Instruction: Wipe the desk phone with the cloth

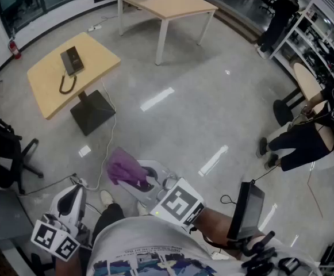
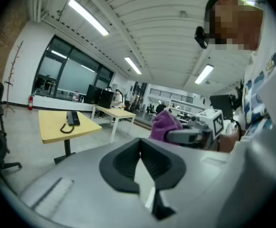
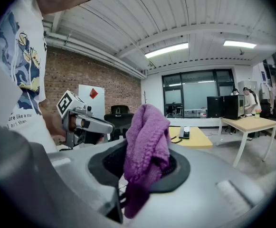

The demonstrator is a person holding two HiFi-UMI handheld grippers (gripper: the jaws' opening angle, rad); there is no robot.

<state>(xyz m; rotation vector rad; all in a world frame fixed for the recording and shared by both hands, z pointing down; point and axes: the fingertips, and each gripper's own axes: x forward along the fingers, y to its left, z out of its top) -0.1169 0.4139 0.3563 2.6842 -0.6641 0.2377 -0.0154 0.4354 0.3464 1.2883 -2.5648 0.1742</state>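
Cloth [image 3: 146, 141], purple, is clamped in the right claw [image 3: 145, 167], bunched above the jaws and hanging below them. Left claw [image 2: 141, 161]: jaws together, nothing between them. Both claws are well apart from the yellow bench [image 1: 49, 94]. Desk phone [image 1: 71, 60], black, lies on that bench with its cord [image 1: 66, 86] beside it. Each claw's cube [image 1: 180, 203] carries square black-and-white markers.

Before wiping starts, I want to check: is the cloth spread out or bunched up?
Bunched up: the purple cloth hangs crumpled, clamped in the right gripper.
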